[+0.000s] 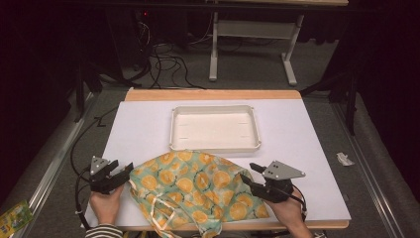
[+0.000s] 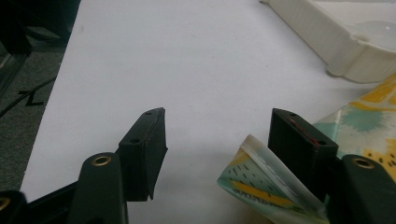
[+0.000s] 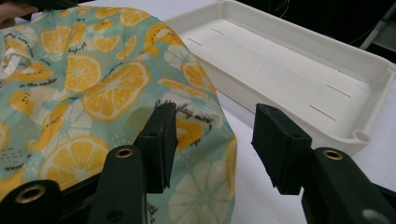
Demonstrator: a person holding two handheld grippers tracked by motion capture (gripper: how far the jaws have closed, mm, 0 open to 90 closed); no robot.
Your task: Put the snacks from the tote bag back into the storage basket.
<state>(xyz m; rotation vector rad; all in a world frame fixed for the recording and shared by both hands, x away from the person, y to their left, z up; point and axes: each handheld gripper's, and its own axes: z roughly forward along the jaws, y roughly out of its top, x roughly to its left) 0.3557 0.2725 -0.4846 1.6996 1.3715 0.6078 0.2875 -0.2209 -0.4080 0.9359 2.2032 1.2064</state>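
A teal cloth with an orange-slice print (image 1: 193,186) lies crumpled on the near half of the white table, its far edge touching the white tray (image 1: 215,147). My left gripper (image 1: 123,166) sits at the cloth's left edge and is open. In the left gripper view, a folded corner of the cloth (image 2: 261,186) lies between the jaws of the left gripper (image 2: 217,126), resting against the right-hand one, unpinched. My right gripper (image 1: 246,171) is at the cloth's right side, open. In its own view the right gripper (image 3: 212,126) hovers over the edge of the cloth (image 3: 93,84), beside the tray (image 3: 299,116).
The tray (image 2: 327,42) is empty and stands at the table's middle. Bare white table (image 1: 307,148) lies to either side of it. A wooden strip (image 1: 213,94) edges the far side. Cables and a frame's legs (image 1: 214,54) are on the floor beyond.
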